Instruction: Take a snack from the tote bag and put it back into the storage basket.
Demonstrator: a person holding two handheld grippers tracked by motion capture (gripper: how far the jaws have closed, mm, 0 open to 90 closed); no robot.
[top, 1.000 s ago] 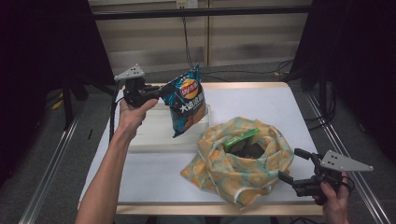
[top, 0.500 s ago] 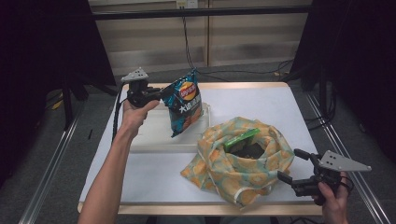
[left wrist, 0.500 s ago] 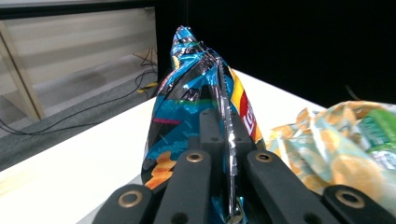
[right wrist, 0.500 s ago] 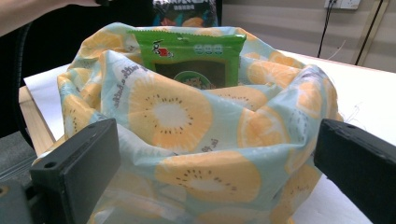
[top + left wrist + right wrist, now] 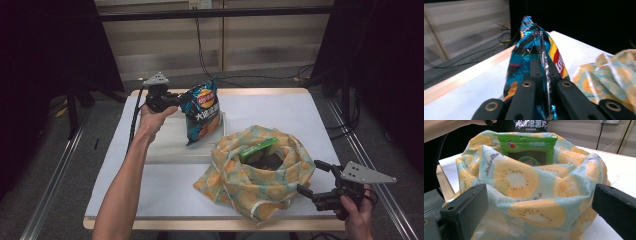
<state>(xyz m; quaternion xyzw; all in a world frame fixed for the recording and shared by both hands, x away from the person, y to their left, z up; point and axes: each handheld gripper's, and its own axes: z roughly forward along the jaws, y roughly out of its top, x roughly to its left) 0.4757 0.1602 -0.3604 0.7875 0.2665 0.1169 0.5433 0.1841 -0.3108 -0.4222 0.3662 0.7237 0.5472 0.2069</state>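
In the left gripper view the lower end of the chips bag (image 5: 534, 62) is hidden behind the black jaws of the left claw (image 5: 541, 82), and the bottom edge of the picture cuts it off. The fruit-print cloth bag (image 5: 614, 77) is blurred there and cut by the right edge. In the right gripper view the green packet (image 5: 527, 146) stands inside the cloth bag (image 5: 524, 192), so its lower half is hidden by the folded rim. The top edge cuts the chips bag (image 5: 531, 124) behind it, leaving a strip of white letters. In the high view the print on the green packet (image 5: 257, 149) is too small to read.
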